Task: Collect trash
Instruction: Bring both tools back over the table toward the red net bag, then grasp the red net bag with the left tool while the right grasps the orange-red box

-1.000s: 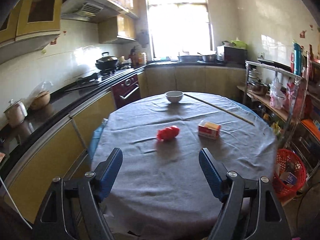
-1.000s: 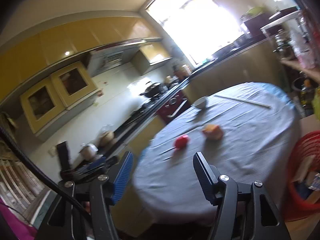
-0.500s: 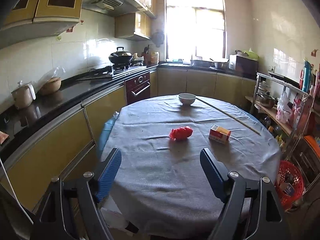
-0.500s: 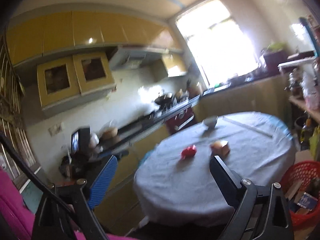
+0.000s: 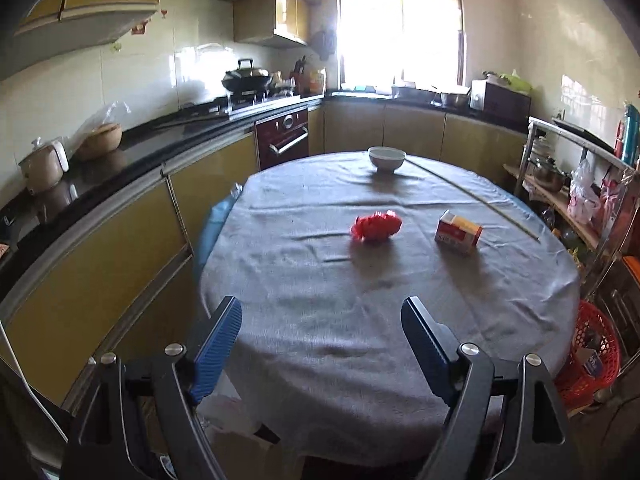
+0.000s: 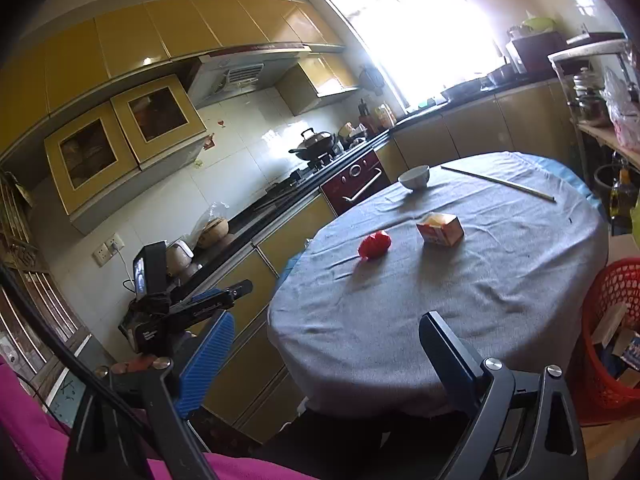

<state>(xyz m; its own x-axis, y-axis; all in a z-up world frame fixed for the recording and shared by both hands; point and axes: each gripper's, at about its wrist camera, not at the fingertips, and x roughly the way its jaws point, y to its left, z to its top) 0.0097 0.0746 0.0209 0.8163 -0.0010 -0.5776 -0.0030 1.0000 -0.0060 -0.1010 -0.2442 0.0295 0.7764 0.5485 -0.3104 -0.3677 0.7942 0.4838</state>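
A crumpled red wrapper (image 5: 376,226) lies mid-table on the grey cloth (image 5: 360,320), with a small orange-and-white carton (image 5: 458,233) to its right. Both show in the right wrist view too, the wrapper (image 6: 374,244) and the carton (image 6: 440,229). My left gripper (image 5: 322,320) is open and empty at the table's near edge. My right gripper (image 6: 326,338) is open and empty, held off the near left edge of the table. The left gripper's body (image 6: 180,304) shows at the left of the right wrist view. A red mesh basket (image 5: 588,354) holding scraps stands on the floor at the right (image 6: 612,328).
A white bowl (image 5: 387,158) and a long thin stick (image 5: 476,198) lie at the table's far side. A dark counter (image 5: 140,152) with pots and a stove runs along the left. A metal shelf rack (image 5: 580,184) stands at the right.
Both grippers have pulled back and risen, so the table looks farther away. The right wrist view has swung and steadied. Both jaws stay open and empty.
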